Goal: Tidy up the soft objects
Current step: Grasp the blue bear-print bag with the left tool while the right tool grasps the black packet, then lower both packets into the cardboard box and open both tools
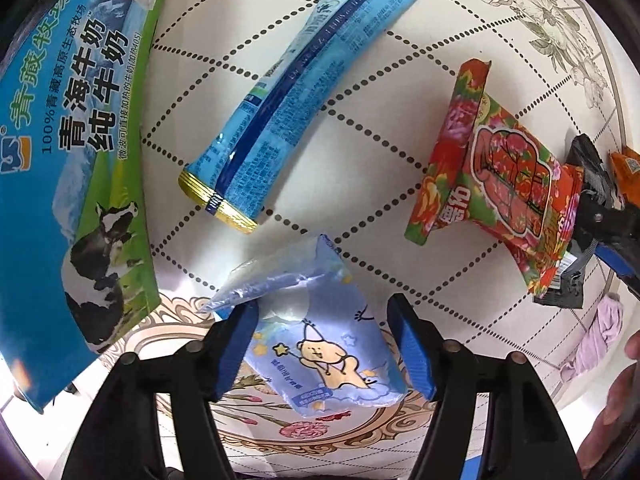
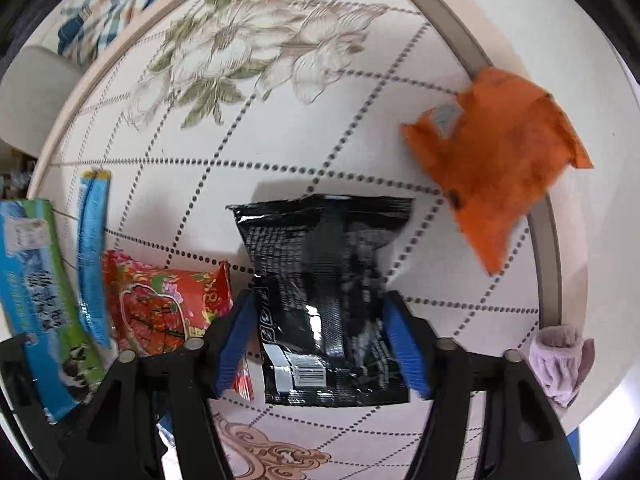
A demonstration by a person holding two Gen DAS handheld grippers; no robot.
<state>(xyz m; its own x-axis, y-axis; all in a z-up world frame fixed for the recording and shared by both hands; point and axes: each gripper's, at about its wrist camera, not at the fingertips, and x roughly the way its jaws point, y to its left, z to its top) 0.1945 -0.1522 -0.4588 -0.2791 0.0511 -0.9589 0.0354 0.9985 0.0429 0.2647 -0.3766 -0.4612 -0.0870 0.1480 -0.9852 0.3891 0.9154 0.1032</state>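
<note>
Blur and fisheye bending trouble both views. From the left wrist, the left claw (image 1: 326,344) stands part open over a pale blue tissue pack (image 1: 320,344) printed with a bear; the pack lies on the bench (image 1: 360,128) between the blue pads, and the left pad seems to touch its edge, though a firm grip cannot be told. A long blue packet (image 1: 296,88) lies beyond it, a blue-and-green milk carton (image 1: 68,152) is cut off at the left edge, and a red flowered snack bag (image 1: 500,184) sits to the right, partly hiding a black pouch (image 1: 564,292). A lilac cloth (image 1: 600,336) shows only in part.

From the right wrist, the right claw (image 2: 320,348) stands part open astride the black pouch (image 2: 332,300), pads at its sides; whether they press it I cannot tell. An orange bag (image 2: 504,168) at the bench rim is smeared by blur. The lilac cloth (image 2: 560,360) lies at the bench edge.
</note>
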